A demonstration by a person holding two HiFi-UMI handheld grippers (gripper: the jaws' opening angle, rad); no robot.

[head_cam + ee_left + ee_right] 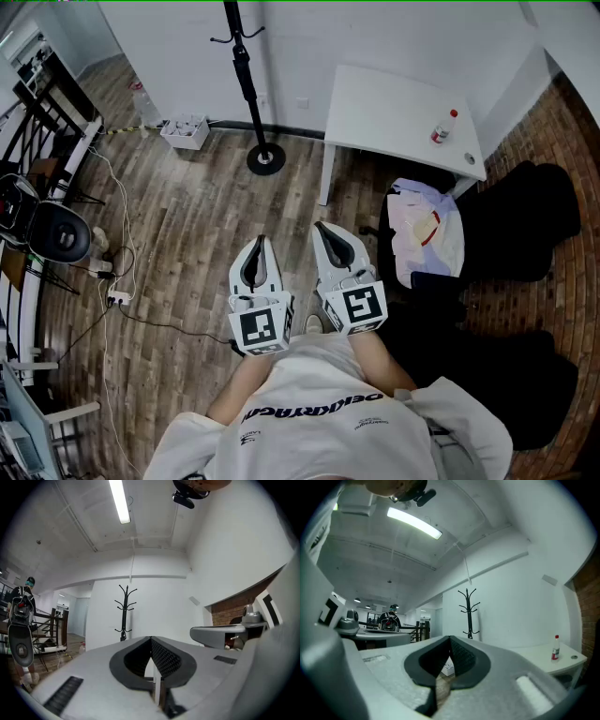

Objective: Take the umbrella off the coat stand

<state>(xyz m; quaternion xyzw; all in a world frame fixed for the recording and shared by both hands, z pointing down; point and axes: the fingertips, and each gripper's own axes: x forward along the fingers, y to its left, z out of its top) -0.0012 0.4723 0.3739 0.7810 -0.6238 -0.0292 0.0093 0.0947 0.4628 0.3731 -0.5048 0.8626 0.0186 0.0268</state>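
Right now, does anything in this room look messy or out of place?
Two things. Loose cables snake across the wood floor at the left to a power strip, a trip risk. A crumpled cloth heap lies on the dark seat beside the white table. Nothing looks spilled or broken.

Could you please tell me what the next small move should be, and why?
Probably step toward the tall black coat stand: the folded dark umbrella hangs on it across the wooden floor, far beyond the left gripper and right gripper, both shut and empty.
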